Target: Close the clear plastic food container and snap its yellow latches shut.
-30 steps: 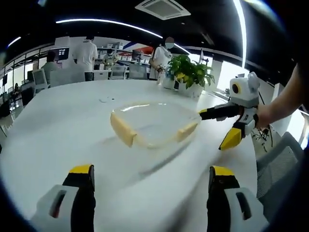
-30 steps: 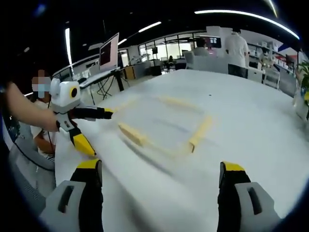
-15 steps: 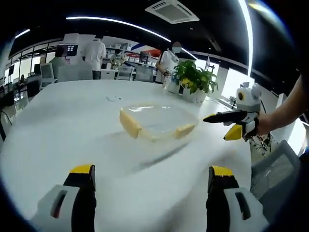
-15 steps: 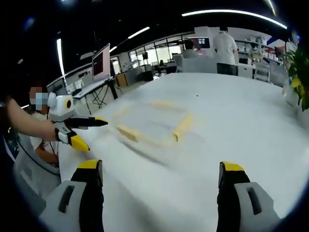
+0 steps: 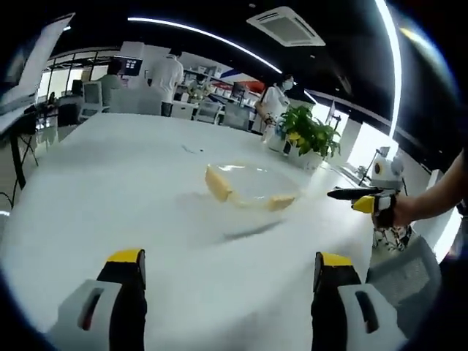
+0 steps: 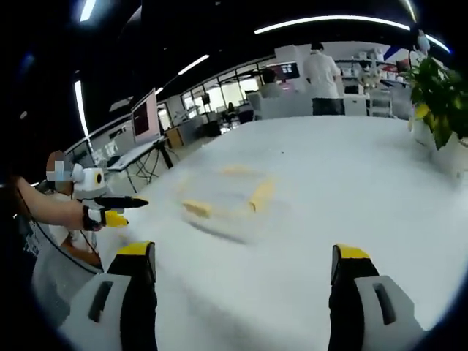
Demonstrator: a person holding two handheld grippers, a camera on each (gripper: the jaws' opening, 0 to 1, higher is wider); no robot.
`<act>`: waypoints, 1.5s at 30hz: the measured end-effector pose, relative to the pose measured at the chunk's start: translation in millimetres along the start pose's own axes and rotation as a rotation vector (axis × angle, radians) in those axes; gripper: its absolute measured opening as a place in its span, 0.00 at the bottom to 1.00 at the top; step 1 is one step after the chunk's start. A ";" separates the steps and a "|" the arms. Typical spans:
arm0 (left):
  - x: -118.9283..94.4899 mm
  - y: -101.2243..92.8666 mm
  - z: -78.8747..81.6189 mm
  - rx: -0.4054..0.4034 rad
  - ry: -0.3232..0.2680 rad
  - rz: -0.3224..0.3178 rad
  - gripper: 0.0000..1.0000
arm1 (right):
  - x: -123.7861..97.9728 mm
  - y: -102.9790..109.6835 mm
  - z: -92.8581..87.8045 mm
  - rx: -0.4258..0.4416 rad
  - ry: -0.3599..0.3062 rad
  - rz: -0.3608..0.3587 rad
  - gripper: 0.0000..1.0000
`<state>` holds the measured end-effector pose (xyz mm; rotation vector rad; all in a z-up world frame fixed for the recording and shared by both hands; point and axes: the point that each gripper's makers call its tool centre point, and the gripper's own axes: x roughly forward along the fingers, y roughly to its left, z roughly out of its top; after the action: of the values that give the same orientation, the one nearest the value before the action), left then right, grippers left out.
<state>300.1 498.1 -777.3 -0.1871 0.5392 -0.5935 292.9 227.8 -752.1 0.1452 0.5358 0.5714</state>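
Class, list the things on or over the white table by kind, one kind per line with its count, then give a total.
Clear food container: 1
Yellow latches seen on it: 2
Potted plant: 1
Claws: 2, left claw and right claw
Total: 6

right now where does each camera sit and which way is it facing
Left gripper view: rides on the left tool, looks along its open jaws over the white table to the container; the right tool and a forearm come in from the right.
Right gripper view: rides on the right tool, looks across the table at the container from the other side; the left tool and an arm show at left.
Shared: table, container, plant, and each other's tool.
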 end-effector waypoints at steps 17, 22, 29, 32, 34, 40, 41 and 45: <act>-48.4 -21.8 -15.7 -0.069 -0.025 0.015 0.92 | -55.8 15.7 3.7 0.078 -0.094 -0.018 1.00; -59.0 -28.0 -13.4 -0.083 -0.053 0.028 0.92 | -66.3 21.9 3.3 0.076 -0.106 -0.013 1.00; -67.4 -36.9 -14.1 -0.095 -0.074 0.038 0.92 | -77.5 25.1 0.0 0.112 -0.131 -0.013 1.00; -70.2 -39.2 -14.3 -0.098 -0.086 0.046 0.92 | -80.3 26.8 -2.8 0.118 -0.137 -0.012 1.00; -71.5 -40.7 -14.4 -0.099 -0.090 0.049 0.92 | -81.8 28.5 -3.2 0.124 -0.142 -0.011 1.00; -74.3 -44.0 -15.9 -0.103 -0.108 0.054 0.91 | -86.2 30.1 -5.5 0.140 -0.164 -0.019 1.00; -74.4 -44.3 -16.0 -0.105 -0.109 0.057 0.91 | -86.1 30.8 -6.6 0.142 -0.164 -0.020 1.00; -74.2 -43.8 -15.9 -0.105 -0.118 0.061 0.90 | -85.5 34.2 -9.1 0.132 -0.164 -0.016 0.99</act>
<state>218.8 504.8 -745.1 -0.3025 0.4606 -0.4916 211.3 209.2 -712.7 0.3098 0.4148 0.5031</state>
